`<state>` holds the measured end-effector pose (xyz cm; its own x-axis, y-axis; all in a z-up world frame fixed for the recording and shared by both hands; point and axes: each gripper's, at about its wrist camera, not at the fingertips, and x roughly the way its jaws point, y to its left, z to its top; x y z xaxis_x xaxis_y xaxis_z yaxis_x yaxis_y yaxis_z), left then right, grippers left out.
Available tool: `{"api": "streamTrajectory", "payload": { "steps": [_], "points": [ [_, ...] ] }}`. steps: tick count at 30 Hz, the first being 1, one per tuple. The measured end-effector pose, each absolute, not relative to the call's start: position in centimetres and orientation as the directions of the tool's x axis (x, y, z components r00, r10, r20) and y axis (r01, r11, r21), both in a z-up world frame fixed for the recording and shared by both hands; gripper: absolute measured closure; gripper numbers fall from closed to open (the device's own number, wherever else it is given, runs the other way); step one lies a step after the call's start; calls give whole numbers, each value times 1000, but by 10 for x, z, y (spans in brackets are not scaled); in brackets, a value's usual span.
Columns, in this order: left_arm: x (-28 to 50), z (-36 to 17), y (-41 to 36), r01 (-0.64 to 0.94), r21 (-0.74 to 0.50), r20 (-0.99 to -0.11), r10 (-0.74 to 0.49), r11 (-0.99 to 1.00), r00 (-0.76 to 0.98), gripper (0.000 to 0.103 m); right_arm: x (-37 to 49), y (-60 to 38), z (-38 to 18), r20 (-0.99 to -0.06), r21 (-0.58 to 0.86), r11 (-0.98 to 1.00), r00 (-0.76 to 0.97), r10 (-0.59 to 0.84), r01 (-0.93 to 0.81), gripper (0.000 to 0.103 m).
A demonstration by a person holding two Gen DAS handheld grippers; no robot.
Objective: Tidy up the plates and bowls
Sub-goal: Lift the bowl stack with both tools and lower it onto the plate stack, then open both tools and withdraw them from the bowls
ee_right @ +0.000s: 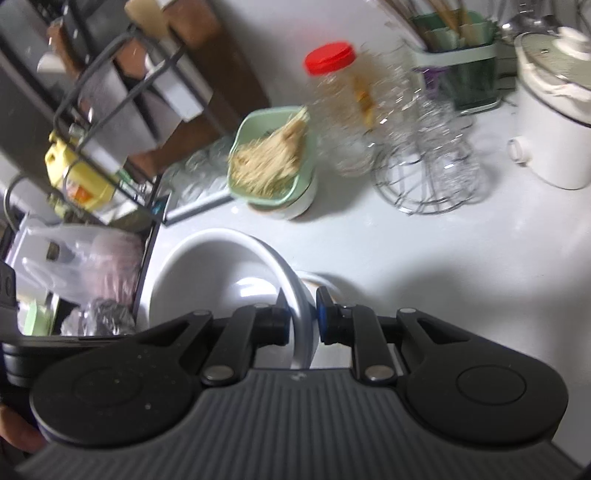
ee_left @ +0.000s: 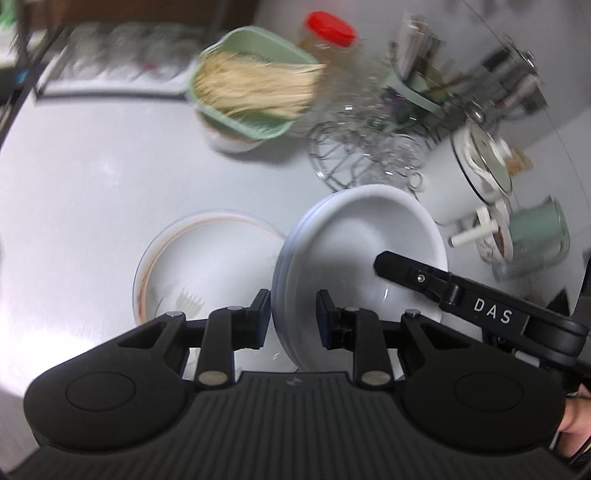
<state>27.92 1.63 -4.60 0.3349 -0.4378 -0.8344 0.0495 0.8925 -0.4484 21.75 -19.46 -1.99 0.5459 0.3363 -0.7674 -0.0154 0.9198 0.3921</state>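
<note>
In the left wrist view my left gripper (ee_left: 293,314) is shut on the near rim of a stack of white bowls (ee_left: 354,254), tilted above the counter. My right gripper's finger (ee_left: 410,273) reaches into the stack from the right. A plate with a brown rim line (ee_left: 207,254) lies on the counter just left of the stack. In the right wrist view my right gripper (ee_right: 301,314) is shut on the rim of the white bowl (ee_right: 221,273), one finger inside, one outside.
A green strainer of noodles (ee_left: 255,85) sits on a white bowl at the back. A red-lidded jar (ee_left: 328,33), a wire glass rack (ee_left: 365,147), a white pot (ee_left: 476,173), a green mug (ee_left: 539,229) and a utensil caddy (ee_right: 458,55) crowd the back right. A black shelf rack (ee_right: 96,110) stands left.
</note>
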Motion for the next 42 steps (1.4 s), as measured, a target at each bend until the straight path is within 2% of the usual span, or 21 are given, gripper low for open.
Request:
{"api": "streamTrajectory", "payload": {
  "steps": [9, 17, 24, 27, 29, 32, 36, 42],
  "points": [
    [280, -101, 47, -100, -453, -866, -410, 886, 286, 74, 238, -158, -70, -842, 362, 931, 411, 349, -49, 85],
    [290, -132, 57, -124, -415, -887, -370, 901, 278, 74, 256, -142, -110, -875, 347, 936, 341, 343, -50, 85],
    [297, -142, 55, -104, -409, -891, -372, 907, 259, 73, 259, -143, -119, -882, 337, 941, 344, 322, -15, 85],
    [297, -142, 56, -94, -407, -891, -372, 909, 261, 72, 258, -144, -123, -886, 339, 941, 338, 318, 5, 85],
    [298, -141, 57, -91, -403, -893, -370, 911, 257, 63, 257, -146, -122, -885, 335, 942, 349, 309, 15, 85],
    [298, -132, 55, -53, -390, -890, -362, 919, 276, 58, 255, -150, -117, -882, 332, 943, 366, 297, 35, 84],
    [298, -112, 56, 5, -384, -878, -367, 923, 307, 57, 248, -154, -103, -870, 321, 946, 410, 274, 49, 80],
    [289, -78, 62, 110, -352, -860, -367, 930, 355, 57, 233, -157, -76, -844, 305, 949, 485, 231, 79, 80]
  ]
}}
